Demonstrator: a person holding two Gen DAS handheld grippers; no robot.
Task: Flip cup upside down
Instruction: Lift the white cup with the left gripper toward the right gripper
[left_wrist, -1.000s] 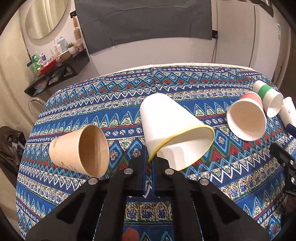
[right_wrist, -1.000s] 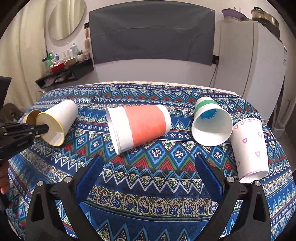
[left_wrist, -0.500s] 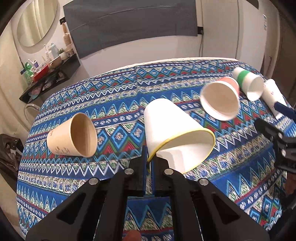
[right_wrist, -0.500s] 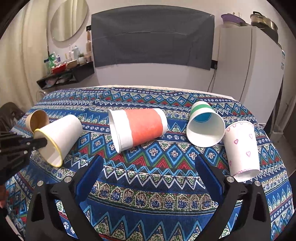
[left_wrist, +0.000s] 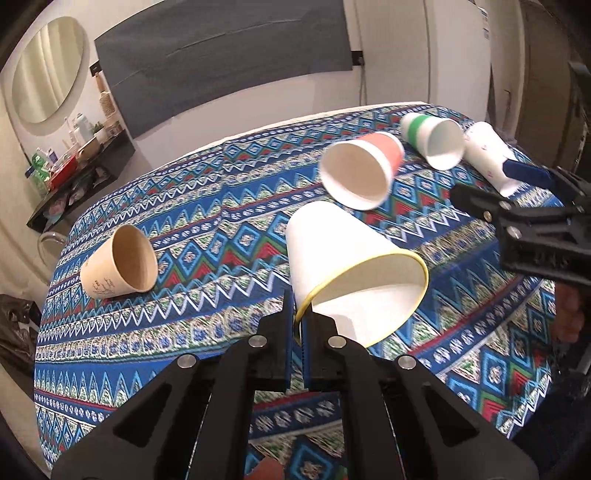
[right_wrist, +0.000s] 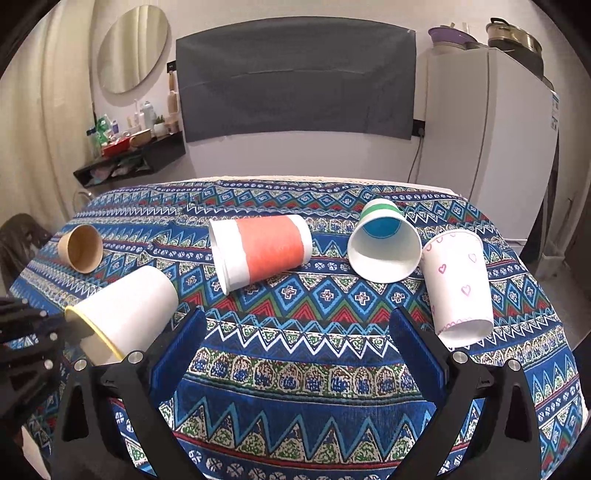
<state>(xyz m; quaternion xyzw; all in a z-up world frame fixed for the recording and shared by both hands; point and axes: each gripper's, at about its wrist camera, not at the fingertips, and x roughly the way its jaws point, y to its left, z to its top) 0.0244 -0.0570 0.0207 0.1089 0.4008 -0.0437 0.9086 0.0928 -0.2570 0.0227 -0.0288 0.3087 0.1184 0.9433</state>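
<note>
My left gripper (left_wrist: 298, 321) is shut on the yellow rim of a white paper cup (left_wrist: 343, 251). It holds the cup tilted above the table, mouth toward the camera and down, base pointing away. The same cup (right_wrist: 129, 306) shows at the left of the right wrist view, with the left gripper (right_wrist: 70, 325) on its rim. My right gripper (right_wrist: 295, 328) is open and empty above the table's front part; it also shows at the right edge of the left wrist view (left_wrist: 517, 192).
On the patterned tablecloth (right_wrist: 295, 369) lie a brown cup (right_wrist: 81, 248), an orange-banded cup (right_wrist: 258, 251), a green-and-blue cup (right_wrist: 384, 247) and a heart-print cup (right_wrist: 458, 284), all on their sides. A fridge (right_wrist: 487, 140) stands at the back right, a shelf (right_wrist: 129, 155) at the left.
My left gripper has carried the yellow-rimmed cup forward and to the right, nearer the right gripper, and the view has tilted. The right gripper has pulled back slightly and stays open.
</note>
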